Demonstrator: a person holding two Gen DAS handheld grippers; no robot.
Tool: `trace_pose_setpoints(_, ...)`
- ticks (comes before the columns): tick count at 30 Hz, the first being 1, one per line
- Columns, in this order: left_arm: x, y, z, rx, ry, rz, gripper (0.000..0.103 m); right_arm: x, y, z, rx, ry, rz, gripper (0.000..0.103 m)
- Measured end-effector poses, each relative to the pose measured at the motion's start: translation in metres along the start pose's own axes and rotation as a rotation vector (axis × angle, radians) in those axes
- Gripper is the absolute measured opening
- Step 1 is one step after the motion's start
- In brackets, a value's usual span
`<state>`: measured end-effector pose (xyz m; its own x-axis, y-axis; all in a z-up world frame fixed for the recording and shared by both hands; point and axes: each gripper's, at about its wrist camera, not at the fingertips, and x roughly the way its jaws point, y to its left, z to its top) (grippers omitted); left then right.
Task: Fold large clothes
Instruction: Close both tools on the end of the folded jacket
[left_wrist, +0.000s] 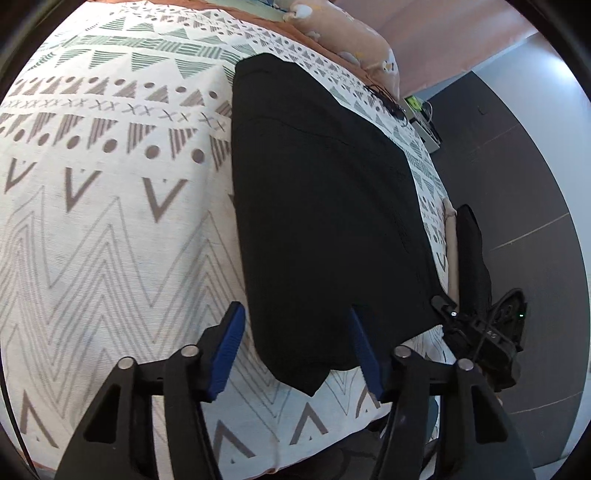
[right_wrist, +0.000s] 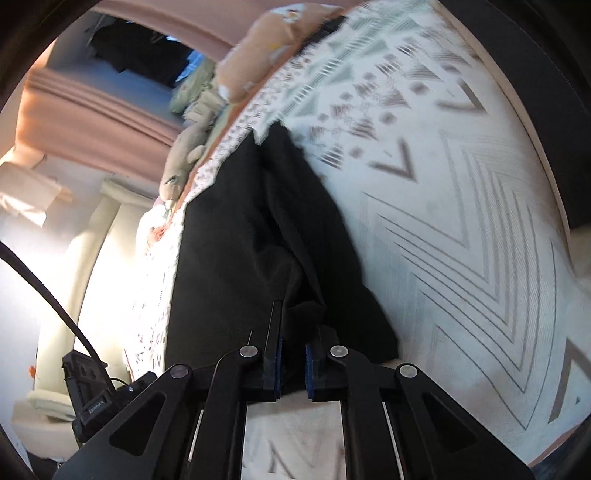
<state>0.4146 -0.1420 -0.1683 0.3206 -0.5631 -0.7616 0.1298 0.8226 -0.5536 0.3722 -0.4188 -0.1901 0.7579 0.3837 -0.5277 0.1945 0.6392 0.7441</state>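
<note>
One black garment (left_wrist: 325, 229) lies flat on a bed with a white blanket (left_wrist: 110, 229) full of zigzags, triangles and dots. There are two hand-held grippers. The left hand-held gripper (left_wrist: 299, 354) has its two blue fingers (left_wrist: 227, 354) spread apart, one on each side of the near corner of the black garment, and they do not squeeze it. The right hand-held gripper (right_wrist: 293, 363) is closed tight on a bunched fold of the same black garment (right_wrist: 258, 229), near the edge of the bed. One peach pillow (left_wrist: 354, 40) sits at the far end of the bed. The floor (left_wrist: 517, 177) beside the bed is dark grey.
</note>
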Motion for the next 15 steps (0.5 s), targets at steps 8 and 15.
trace_pose_setpoints(8,0.006,-0.013,-0.003,0.028,0.018,-0.025,0.048,-0.018,-0.001,-0.006,-0.006,-0.046,-0.074,0.004)
trace_pose_setpoints(15,0.008,-0.009,0.007,0.017,-0.007,0.042,0.048,-0.039,0.021,0.001,-0.090,-0.001,-0.103,0.014)
